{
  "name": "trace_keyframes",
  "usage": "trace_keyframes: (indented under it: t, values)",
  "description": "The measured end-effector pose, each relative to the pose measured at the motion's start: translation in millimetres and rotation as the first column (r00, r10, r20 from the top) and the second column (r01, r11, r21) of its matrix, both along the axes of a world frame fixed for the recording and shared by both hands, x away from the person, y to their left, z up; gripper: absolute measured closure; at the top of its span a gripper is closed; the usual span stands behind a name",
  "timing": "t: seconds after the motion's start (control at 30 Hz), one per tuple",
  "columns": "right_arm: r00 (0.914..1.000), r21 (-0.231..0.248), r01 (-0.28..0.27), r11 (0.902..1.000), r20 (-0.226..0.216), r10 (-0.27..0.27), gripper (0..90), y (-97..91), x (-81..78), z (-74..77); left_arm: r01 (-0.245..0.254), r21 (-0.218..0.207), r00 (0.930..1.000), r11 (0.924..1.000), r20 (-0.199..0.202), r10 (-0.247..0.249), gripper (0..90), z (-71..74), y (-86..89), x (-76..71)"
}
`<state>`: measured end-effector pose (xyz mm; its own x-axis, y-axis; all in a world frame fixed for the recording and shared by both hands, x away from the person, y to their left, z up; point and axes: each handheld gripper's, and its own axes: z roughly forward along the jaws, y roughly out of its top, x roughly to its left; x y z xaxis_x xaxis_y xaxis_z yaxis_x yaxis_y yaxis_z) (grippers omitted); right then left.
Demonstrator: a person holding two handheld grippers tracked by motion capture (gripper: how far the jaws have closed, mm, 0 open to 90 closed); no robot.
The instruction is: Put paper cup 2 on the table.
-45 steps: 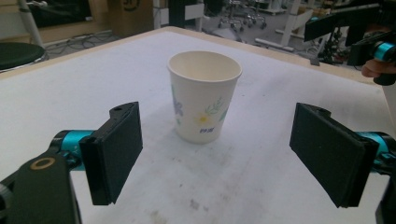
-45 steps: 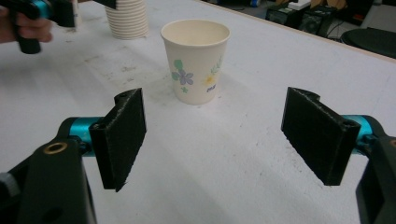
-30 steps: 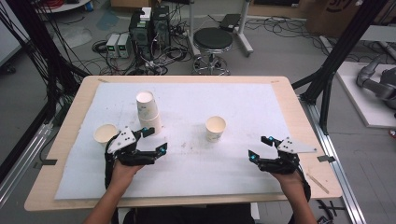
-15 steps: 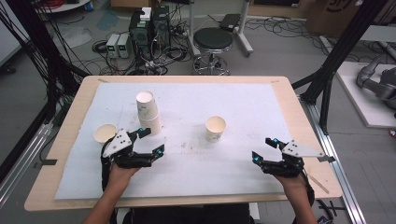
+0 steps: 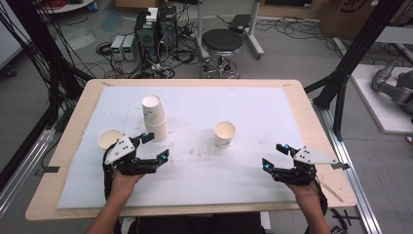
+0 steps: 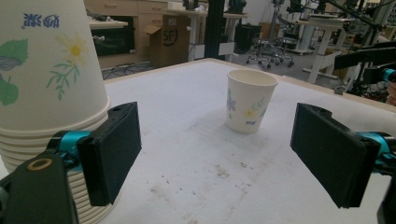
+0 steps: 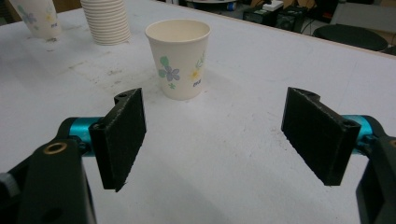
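**Paper cups wait between two idle grippers**

Stack of paper cups [image 5: 155,119] stands on the white mat [image 5: 253,107], just beside the left gripper [image 5: 157,146], whose jaws have just been opening and grasp nothing. The right gripper [image 5: 273,156] (jaws likewise released) faces a single floral cup [image 5: 225,134] mid-table.

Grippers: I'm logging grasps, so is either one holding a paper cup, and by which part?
Nothing is held: left gripper and right gripper both stand open, clear of the cups.
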<state>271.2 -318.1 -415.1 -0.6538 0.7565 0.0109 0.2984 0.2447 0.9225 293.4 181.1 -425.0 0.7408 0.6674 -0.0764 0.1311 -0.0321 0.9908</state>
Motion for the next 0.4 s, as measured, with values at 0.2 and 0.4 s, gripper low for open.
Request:
trace_keyframes:
  t: [0.2, 0.4]
  values:
    - [1.0000, 0.000, 0.001, 1.0000, -0.002, -0.001, 22.7, -0.7, 0.1, -0.4, 0.001, 0.006, 1.0000, 1.0000, -0.001, -0.001, 16.6, -0.2, -1.1, 0.3]
    - [1.0000, 0.005, 0.001, 1.0000, -0.003, -0.001, 22.7, -1.4, 0.2, -0.1, 0.000, 0.003, 1.0000, 1.0000, -0.002, 0.000, 16.6, -0.4, -1.5, 0.9]
